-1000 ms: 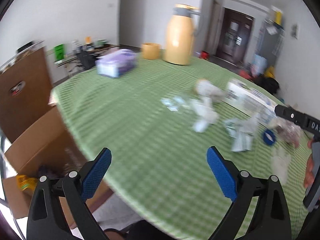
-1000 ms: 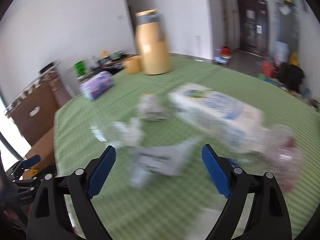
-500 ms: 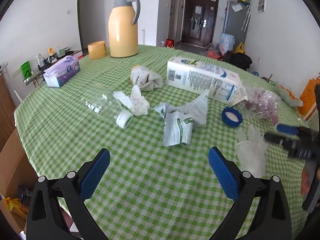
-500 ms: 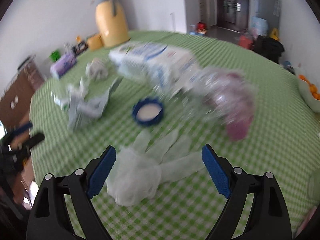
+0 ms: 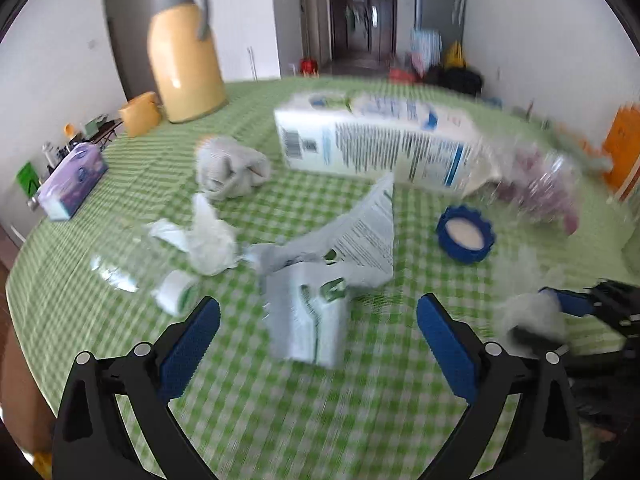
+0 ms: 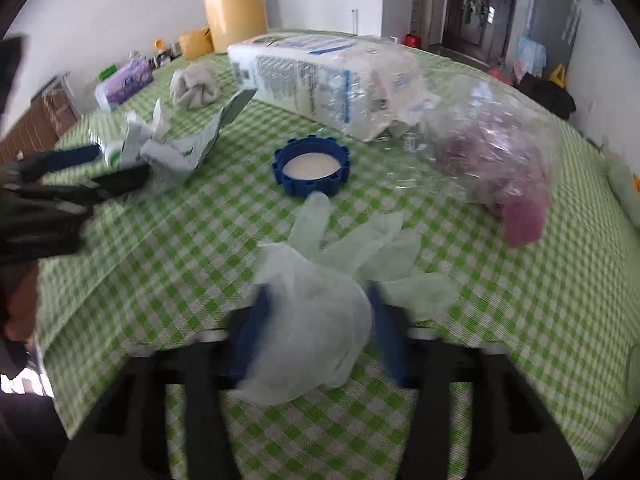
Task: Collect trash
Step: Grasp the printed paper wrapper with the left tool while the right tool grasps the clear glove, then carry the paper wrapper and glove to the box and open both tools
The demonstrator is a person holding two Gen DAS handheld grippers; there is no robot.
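Green-and-white checked cloth [image 6: 520, 320] covers the table from edge to edge; it lies flat, with trash scattered over its middle. At the far side stand a yellow flask [image 5: 184, 56] and a small yellow cup [image 5: 140, 114], with a purple tissue box [image 5: 74, 180] off to the left. White walls enclose the room, and a dark door [image 5: 362, 12] shows beyond the table, with bags and clutter on the floor near it.

Trash on the cloth: a white carton [image 6: 304, 76] on its side; a grey rag [image 6: 196, 86] left of it; a blue lid [image 6: 310, 166] just in front of the carton; a clear bag [image 6: 496, 152] with pinkish contents to the right; a torn wrapper [image 5: 320, 280] and crumpled tissue [image 5: 208, 240] to the left. A clear bottle with a white cap [image 5: 176, 292] lies blurred beside the tissue.

Right gripper [image 6: 316, 320]: its fingers are closing, with the cuff of a pale glove [image 6: 320, 304] bunched between them; blur hides whether the pads press it yet. The glove's fingers lie spread on the cloth towards the lid.

Left gripper [image 5: 318, 332]: fingers wide apart, hovering low over the wrapper, nothing between the pads.
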